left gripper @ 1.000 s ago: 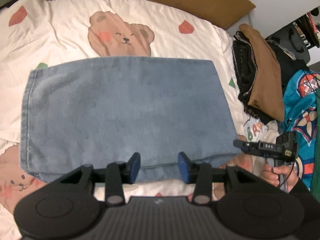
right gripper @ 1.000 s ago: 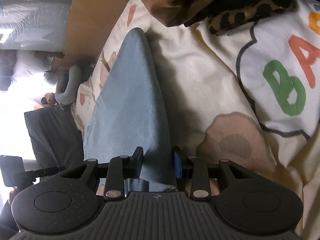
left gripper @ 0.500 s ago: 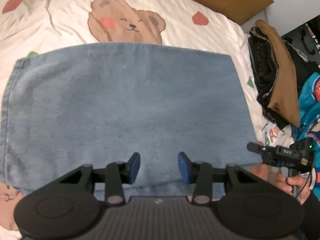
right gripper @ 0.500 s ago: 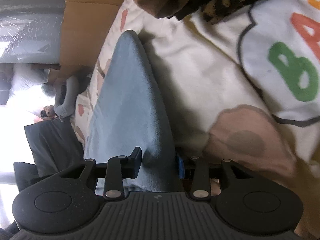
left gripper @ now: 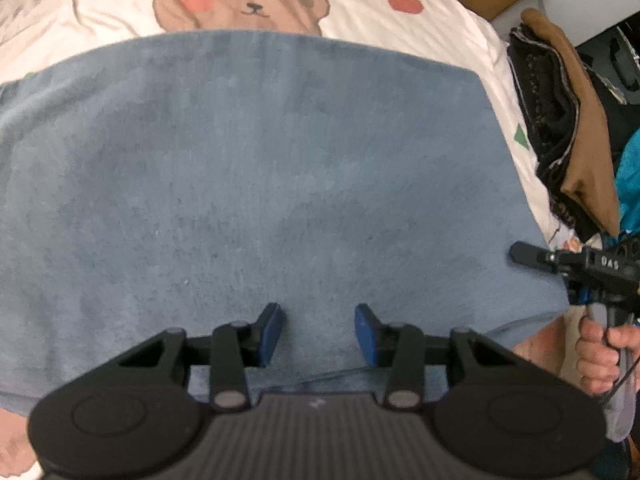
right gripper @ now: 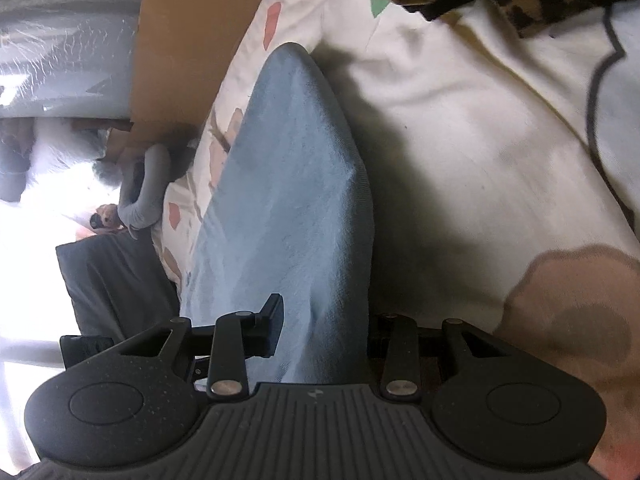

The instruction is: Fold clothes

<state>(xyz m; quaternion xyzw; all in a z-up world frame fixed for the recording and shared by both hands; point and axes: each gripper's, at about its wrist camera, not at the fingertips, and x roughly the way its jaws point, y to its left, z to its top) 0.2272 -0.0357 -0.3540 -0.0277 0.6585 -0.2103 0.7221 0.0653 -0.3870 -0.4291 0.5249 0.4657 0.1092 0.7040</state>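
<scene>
The left wrist view looks steeply down on the blue garment [left gripper: 256, 184], which lies spread flat on the bed [left gripper: 452, 40] over a bear-print sheet; that flatness suits a fold, since the cloth can be doubled over without bunching. The left hand-held gripper [left gripper: 318, 330] stands open just above the near part of the cloth, its blue pads apart with only fabric showing beneath them; whether they touch it I cannot tell. It probably sits there to pin or take the near edge. At the right edge of this view the right hand-held gripper [left gripper: 576, 268] shows from the side, with the person's hand [left gripper: 600, 356] on its handle, at the garment's right end.

The right wrist view gives what the first cannot: the garment's end [right gripper: 292, 208] runs up between the right hand-held gripper's jaws, whose far finger is hidden behind the cloth. The jaws have just been opening a little, and the frames do not settle whether they still pinch it. Only the left view shows the stack of brown and black clothes [left gripper: 568, 128] beside the bed.
</scene>
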